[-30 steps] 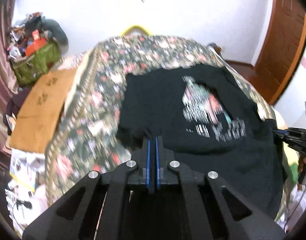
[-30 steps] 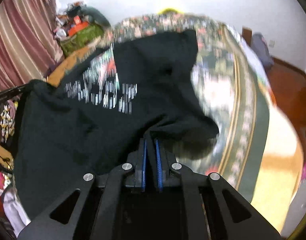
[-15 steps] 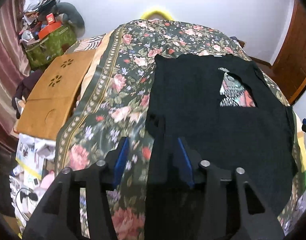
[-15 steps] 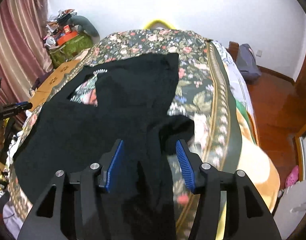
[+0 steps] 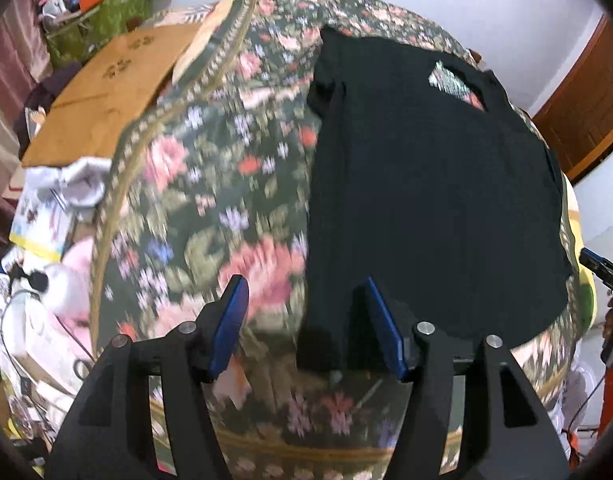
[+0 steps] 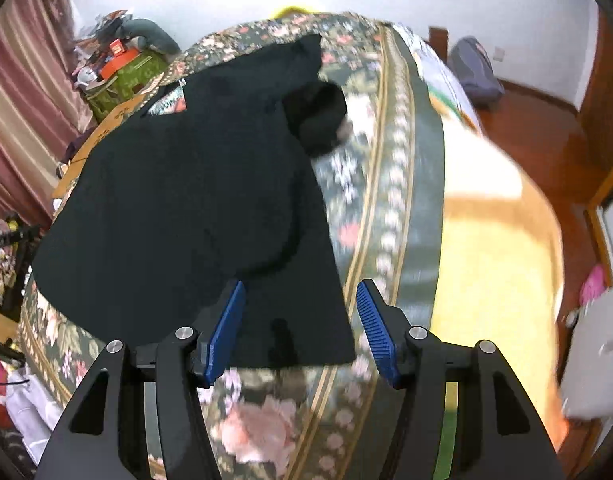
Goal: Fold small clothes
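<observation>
A black t-shirt (image 5: 426, 184) lies folded on a floral bedspread (image 5: 210, 184), with a patch of its printed front (image 5: 452, 82) showing at the far end. My left gripper (image 5: 308, 320) is open and empty over the shirt's near left corner. My right gripper (image 6: 300, 324) is open and empty over the shirt's near right corner (image 6: 298, 320). The shirt (image 6: 186, 184) fills the left of the right wrist view, with a rumpled sleeve (image 6: 318, 114) at its far right. The right gripper's tip shows at the right edge of the left wrist view (image 5: 602, 270).
The bed's yellow sheet (image 6: 494, 248) hangs at the right, above a wooden floor (image 6: 546, 128). A cardboard box (image 5: 106, 88) and a cluttered green bag (image 5: 98, 20) stand left of the bed. Papers and cables (image 5: 38, 280) lie on the floor at the left.
Both grippers were shut on the shirt a second ago, carrying it over the bed. They have opened, let it go and drawn back toward its near edge.
</observation>
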`<state>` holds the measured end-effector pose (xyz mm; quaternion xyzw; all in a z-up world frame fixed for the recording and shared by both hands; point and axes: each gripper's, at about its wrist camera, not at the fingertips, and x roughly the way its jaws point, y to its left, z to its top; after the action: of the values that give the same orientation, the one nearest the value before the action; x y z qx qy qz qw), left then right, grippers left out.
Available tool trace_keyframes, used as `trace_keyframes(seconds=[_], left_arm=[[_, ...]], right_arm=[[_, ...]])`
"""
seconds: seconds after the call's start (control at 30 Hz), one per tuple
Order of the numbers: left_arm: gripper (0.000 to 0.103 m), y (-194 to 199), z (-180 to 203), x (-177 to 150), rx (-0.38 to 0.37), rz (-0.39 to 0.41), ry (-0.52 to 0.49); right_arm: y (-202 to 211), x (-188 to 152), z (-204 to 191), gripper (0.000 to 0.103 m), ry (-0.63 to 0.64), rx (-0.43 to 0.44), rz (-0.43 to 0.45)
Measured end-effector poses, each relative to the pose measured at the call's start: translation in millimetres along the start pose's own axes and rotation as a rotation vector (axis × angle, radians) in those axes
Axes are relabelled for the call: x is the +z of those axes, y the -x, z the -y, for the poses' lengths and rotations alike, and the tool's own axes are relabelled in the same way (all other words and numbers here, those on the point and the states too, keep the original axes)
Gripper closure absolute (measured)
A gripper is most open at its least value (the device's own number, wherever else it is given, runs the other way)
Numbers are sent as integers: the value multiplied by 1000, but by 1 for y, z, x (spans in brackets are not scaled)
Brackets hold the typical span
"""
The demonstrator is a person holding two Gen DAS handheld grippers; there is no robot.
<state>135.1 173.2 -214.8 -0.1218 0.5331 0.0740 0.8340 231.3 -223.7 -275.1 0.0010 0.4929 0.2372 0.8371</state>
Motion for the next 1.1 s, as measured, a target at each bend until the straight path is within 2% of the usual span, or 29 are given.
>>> trace_keyframes(seconds=[0.13,0.3,0.47,0.5,0.53,0.57,0.6,0.67,0.83,1.1], left_arm=[[43,-3,2,-18,10,4,9],[46,-1,-2,-24,-32,3,49],[76,0,3,-27,-92,0,39],[80,0,5,-27,-96,2,31],[90,1,8,-27,-106,3,24],[95,1,11,-27,-112,3,17],[95,2,14,-26,-99,6,9],[96,6,18,-25,-76,18,-11],[97,37,22,-16,-78,106,-22],[97,130,37,19,-118,346,-50]], right_arm=[[-9,-8,8,49,-43,-10,-12],[-17,-9,14,49,-76,19,-26],[-30,-11,6,49,-46,5,-38],[-30,-10,5,51,-47,4,-35],[-30,-9,4,64,-49,10,-32],[-30,-7,4,73,-52,21,-33],[-30,-6,3,94,-54,30,-40],[-27,-4,0,97,-40,39,-41],[13,6,-13,98,17,65,62],[108,48,-39,98,85,105,299]])
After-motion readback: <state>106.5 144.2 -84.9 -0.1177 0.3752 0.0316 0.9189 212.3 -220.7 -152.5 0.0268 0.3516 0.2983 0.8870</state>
